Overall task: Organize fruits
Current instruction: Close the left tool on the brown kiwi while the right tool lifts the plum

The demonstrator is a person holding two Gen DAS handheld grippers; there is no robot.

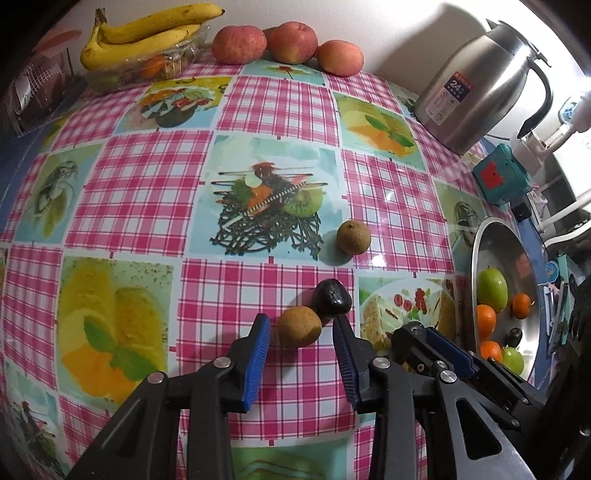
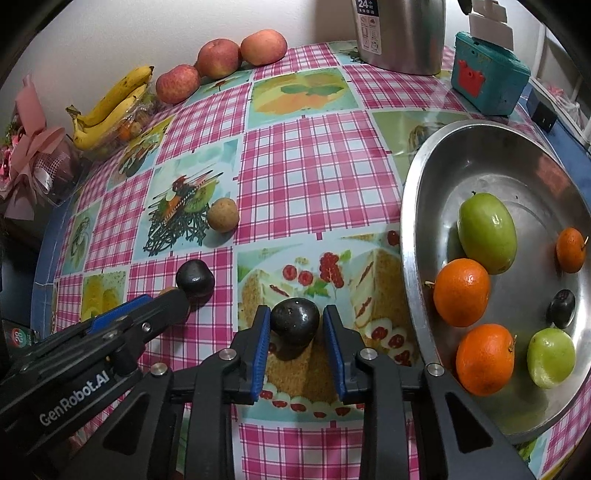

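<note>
The brown fruit (image 1: pixel 299 326) lay at lower centre of the left wrist view, between the pads of the left gripper (image 1: pixel 301 332), which pinched it. The dark fruit (image 2: pixel 294 323) sat at lower centre of the right wrist view, pinched by the right gripper (image 2: pixel 294 325). The step in hand appeared to be the pick-up; the next move would call for lifting both and carrying them to the steel bowl (image 2: pixel 413 221) at right. A second dark fruit (image 1: pixel 331 299) touched the brown fruit and could be dragged along. Another brown fruit (image 1: pixel 353 236) waited apart, above. Apples (image 1: pixel 291 42) and bananas (image 1: pixel 147 33) lined the far edge
</note>
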